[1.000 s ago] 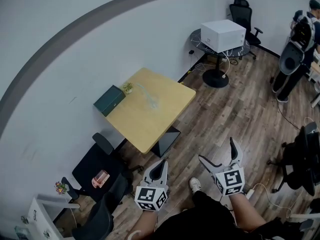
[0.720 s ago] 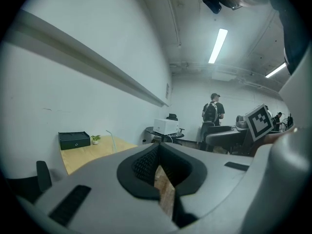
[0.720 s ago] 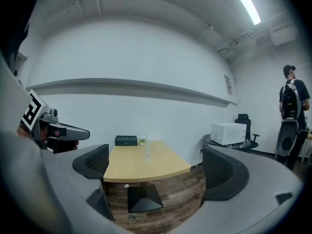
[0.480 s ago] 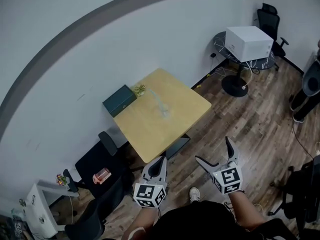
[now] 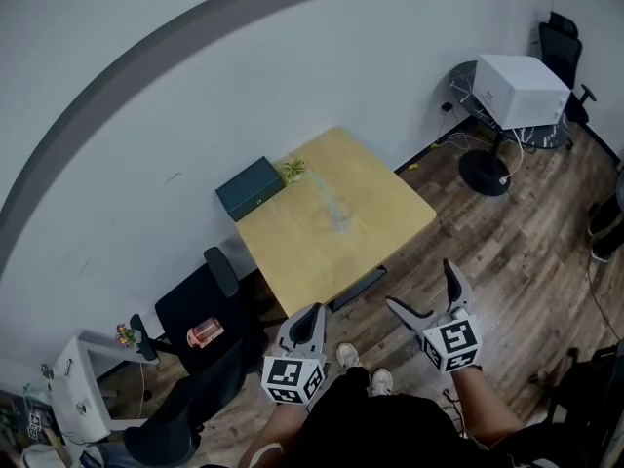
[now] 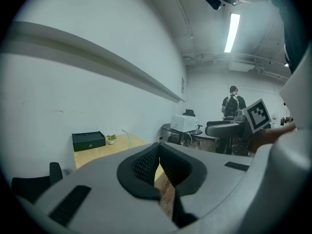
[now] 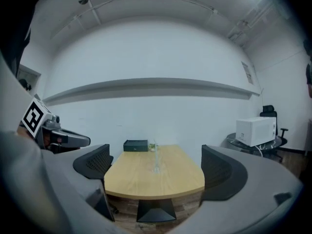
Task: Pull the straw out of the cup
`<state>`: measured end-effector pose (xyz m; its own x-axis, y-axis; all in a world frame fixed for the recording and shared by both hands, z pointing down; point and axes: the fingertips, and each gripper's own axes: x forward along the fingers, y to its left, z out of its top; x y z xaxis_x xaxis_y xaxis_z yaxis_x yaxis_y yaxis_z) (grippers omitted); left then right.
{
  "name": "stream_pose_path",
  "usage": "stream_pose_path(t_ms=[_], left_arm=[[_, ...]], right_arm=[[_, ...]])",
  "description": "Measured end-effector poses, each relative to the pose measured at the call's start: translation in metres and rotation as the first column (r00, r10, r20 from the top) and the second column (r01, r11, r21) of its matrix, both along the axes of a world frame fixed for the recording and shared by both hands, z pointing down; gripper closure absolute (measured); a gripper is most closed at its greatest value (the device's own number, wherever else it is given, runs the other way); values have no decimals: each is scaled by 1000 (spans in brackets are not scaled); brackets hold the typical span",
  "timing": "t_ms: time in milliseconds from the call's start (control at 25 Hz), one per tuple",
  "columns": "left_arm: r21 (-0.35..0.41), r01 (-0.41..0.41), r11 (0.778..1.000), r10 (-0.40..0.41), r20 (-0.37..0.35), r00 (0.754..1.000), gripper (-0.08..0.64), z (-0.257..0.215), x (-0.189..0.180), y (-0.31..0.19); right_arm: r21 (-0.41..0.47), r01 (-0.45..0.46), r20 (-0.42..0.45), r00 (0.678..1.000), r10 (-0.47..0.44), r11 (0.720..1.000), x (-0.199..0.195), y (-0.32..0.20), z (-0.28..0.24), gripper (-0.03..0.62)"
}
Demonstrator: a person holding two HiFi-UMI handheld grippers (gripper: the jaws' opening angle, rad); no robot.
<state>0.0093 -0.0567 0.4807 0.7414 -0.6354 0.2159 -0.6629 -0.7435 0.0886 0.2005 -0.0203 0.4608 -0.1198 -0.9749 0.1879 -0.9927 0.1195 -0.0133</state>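
Cup (image 5: 339, 223) and straw (image 5: 328, 198) barely discernible

The desk (image 5: 385, 213) has a smooth, matt top of pale wood; the floor (image 5: 507, 252) is darker wood-grain planking. The cup (image 5: 338, 220) is clear and glossy. The right gripper (image 7: 155, 160) is matt grey plastic with ribbed black pads (image 7: 95, 164).

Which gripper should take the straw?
Right. The right gripper is open and its view frames the straw and cup between its jaws; the left gripper is shut.

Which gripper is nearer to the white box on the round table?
Right. The right gripper is far from the white box but on its side; the left gripper lies farther off.
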Motion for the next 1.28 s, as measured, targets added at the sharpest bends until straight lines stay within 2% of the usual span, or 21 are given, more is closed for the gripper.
stream_pose_path(t_ms=[160,280,480,600,720,920,1120,1280], left_arm=[[-25,25,999,-25,3,1000,540,12,-5,-26],[-48,51,998,-52,-34,998,540,17,-9,-55],[-5,109,994,-109,-76,991,540,6,-20,-113],[-8,119,993,-119,-75,990,540,2,-23,-143],[21,117,993,-115,-67,991,540,-5,-30,-173],[16,150,989,-149,-73,986,540,-6,-51,-210],[40,98,994,-96,-48,994,540,-2,-55,-217],[12,158,987,-157,-57,986,540,6,-64,-230]], right_arm=[[25,62,3,998,-62,998,-13,-30,0,2],[29,93,2,996,-94,995,-19,-62,1,-2],[41,145,-38,989,-144,989,-23,-129,-9,-2],[70,178,-22,984,-176,982,-30,-161,-21,0],[91,184,0,983,-185,979,-37,-192,-26,0],[59,199,7,980,-200,978,-50,-233,-16,-2],[11,219,-30,975,-218,976,-60,-269,1,-2],[-28,242,-35,969,-243,970,-62,-292,18,0]])
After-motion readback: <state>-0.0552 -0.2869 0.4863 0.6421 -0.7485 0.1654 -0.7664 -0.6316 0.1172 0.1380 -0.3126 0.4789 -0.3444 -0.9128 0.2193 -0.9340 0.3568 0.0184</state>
